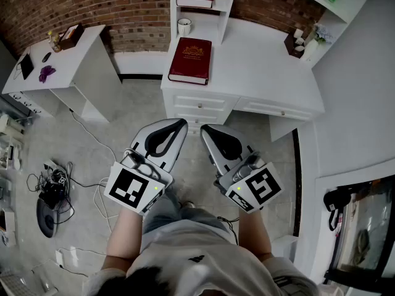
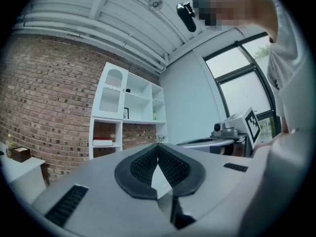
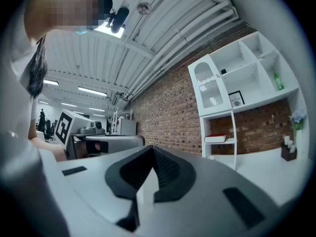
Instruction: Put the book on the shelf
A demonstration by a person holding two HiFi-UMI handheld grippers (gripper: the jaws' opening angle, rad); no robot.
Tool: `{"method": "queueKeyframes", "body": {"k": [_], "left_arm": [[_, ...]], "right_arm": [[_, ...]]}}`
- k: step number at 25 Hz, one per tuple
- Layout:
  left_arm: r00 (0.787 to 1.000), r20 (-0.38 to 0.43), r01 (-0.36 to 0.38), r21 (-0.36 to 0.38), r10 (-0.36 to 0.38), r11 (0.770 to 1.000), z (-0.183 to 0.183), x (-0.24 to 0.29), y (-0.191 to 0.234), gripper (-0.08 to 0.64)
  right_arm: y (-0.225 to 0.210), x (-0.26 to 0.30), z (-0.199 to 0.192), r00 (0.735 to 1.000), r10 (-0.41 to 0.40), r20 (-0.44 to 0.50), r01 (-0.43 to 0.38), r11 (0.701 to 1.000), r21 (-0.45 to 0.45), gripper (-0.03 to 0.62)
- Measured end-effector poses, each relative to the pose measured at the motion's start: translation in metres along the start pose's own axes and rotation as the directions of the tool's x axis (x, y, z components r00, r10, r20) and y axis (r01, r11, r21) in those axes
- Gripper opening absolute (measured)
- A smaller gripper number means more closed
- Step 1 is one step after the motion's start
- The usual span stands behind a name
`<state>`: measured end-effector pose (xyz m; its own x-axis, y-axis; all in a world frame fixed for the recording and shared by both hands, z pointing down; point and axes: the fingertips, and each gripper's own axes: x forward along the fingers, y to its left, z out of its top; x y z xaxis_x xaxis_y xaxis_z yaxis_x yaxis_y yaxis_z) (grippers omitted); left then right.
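Left gripper [image 1: 178, 126] and right gripper [image 1: 207, 131] sit closed, empty; I'd open the 2 wide before reaching the red book [image 1: 191, 60] at upper centre.

The left hand-held gripper [image 2: 158, 146] points level, its dark ribbed jaws closed tip to tip with nothing between them. Beyond it a white shelf [image 2: 129, 107] stands against a brick wall [image 2: 49, 98]. A reddish book [image 2: 102, 141] lies flat in its low left compartment. A window [image 2: 242, 90] fills the right.
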<state>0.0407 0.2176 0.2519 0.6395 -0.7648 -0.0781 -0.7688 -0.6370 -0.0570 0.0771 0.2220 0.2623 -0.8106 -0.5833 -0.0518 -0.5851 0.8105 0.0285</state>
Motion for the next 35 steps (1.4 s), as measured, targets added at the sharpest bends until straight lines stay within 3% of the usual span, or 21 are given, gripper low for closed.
{"method": "queueKeyframes", "body": {"k": [16,26,35], "left_arm": [[0.996,-0.036,0.078,-0.013,-0.078,0.997,-0.011,0.019,0.076,0.014],[0.989,-0.047,0.144,0.038,-0.143,0.989,-0.023,0.035,0.129,0.014],[0.983,-0.032,0.180,0.010,-0.180,0.984,-0.035,0.045,0.160,0.014]], "right_arm": [[-0.022,0.073,-0.005,0.995,-0.096,-0.018,0.096,0.995,0.005,0.008],[-0.040,0.132,-0.012,0.990,-0.141,-0.015,0.141,0.990,-0.005,0.009],[-0.054,0.157,-0.024,0.977,-0.209,-0.044,0.209,0.978,-0.005,0.009]]}}
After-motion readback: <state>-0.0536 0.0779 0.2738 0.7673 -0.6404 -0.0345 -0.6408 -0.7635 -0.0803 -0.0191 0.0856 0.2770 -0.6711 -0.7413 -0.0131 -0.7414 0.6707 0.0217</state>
